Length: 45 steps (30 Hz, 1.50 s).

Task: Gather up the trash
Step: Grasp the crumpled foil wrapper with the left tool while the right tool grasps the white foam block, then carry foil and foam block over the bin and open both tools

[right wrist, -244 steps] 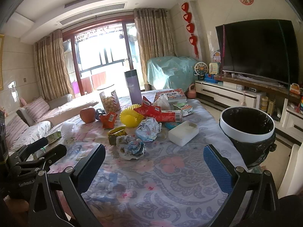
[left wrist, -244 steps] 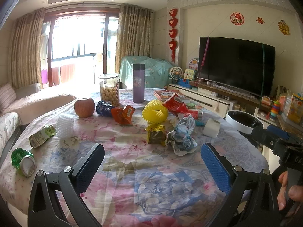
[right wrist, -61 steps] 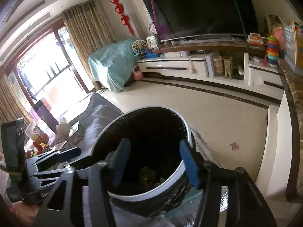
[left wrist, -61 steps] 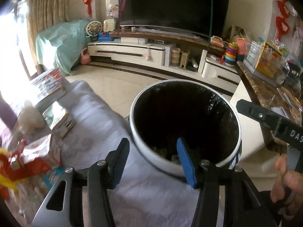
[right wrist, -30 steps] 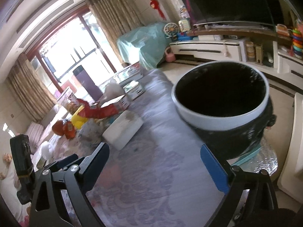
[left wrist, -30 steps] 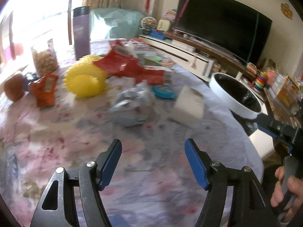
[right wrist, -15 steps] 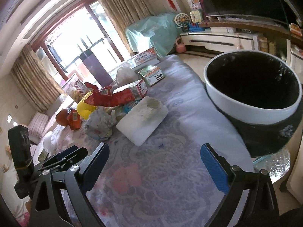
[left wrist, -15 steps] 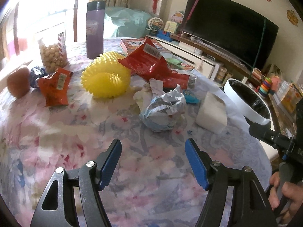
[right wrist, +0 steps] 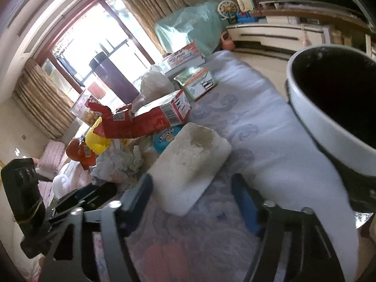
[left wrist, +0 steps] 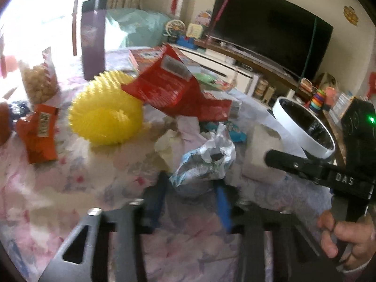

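On the floral tablecloth lies a crumpled white-and-blue wrapper point(left wrist: 204, 162). My left gripper point(left wrist: 191, 188) is closing around its near end, and the blurred blue pads appear to touch both its sides. A white foam block point(right wrist: 190, 169) sits between the fingers of my right gripper point(right wrist: 192, 195), whose jaws are closing too. The left pad is at the block's corner, while a gap remains on the right side. The black bin with a white rim point(right wrist: 317, 117) stands off the table's right edge, and its rim point(left wrist: 303, 127) also shows in the left wrist view.
Behind the wrapper lie a red snack bag point(left wrist: 174, 89), a yellow spiky ring point(left wrist: 105, 115), an orange packet point(left wrist: 40, 131), a purple bottle point(left wrist: 92, 40) and a blue packet point(right wrist: 164, 138). Boxes point(right wrist: 197, 82) sit farther back. A hand point(left wrist: 347, 239) holds the right gripper at the right.
Both grippers moved forward and down onto the table's litter. The left jaws narrowed around the crumpled wrapper, and the right jaws narrowed around the foam block.
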Each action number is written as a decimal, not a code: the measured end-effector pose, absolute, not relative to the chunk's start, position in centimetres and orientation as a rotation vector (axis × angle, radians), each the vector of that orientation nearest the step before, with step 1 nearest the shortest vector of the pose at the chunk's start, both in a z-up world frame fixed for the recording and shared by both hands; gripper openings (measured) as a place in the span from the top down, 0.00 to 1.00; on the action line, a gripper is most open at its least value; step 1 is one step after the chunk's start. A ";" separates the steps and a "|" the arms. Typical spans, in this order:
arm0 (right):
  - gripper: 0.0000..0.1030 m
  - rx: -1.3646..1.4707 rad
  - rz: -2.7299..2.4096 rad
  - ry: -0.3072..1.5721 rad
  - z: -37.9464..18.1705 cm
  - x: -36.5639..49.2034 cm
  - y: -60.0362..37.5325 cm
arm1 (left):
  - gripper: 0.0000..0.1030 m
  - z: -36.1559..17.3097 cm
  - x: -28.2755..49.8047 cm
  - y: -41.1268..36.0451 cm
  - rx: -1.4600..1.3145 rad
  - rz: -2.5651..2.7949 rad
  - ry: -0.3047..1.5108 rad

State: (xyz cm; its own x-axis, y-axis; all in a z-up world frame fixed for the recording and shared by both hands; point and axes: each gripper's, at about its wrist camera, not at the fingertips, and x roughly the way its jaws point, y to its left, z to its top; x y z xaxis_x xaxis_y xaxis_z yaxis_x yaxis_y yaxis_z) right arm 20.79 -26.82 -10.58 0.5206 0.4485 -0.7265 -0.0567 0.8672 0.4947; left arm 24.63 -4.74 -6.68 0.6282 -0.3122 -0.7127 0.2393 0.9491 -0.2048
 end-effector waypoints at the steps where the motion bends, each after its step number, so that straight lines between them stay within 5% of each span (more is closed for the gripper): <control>1: 0.48 0.443 0.325 0.982 -10.6 20.9 -26.7 | 0.74 -6.8 24.9 -4.7 -0.094 -0.322 0.836; 6: 0.67 0.422 0.342 0.946 -9.9 20.1 -26.7 | 0.81 -6.6 25.2 -4.6 -0.088 -0.338 0.811; 9: 0.69 0.431 0.350 0.934 -9.3 19.6 -27.2 | 0.82 -6.5 24.9 -4.8 -0.087 -0.337 0.807; 45: 0.71 0.497 0.158 0.782 -5.2 14.3 -38.2 | 0.82 -4.5 23.8 -13.5 -0.029 -0.488 0.787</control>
State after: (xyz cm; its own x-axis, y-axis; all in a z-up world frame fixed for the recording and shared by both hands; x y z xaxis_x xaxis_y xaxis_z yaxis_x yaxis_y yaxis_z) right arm 14.30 -38.18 -5.15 0.7042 0.3160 -0.6357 0.0451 0.8738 0.4843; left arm 23.76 -13.48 -4.51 0.6009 -0.4314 -0.6729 0.4104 0.8889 -0.2034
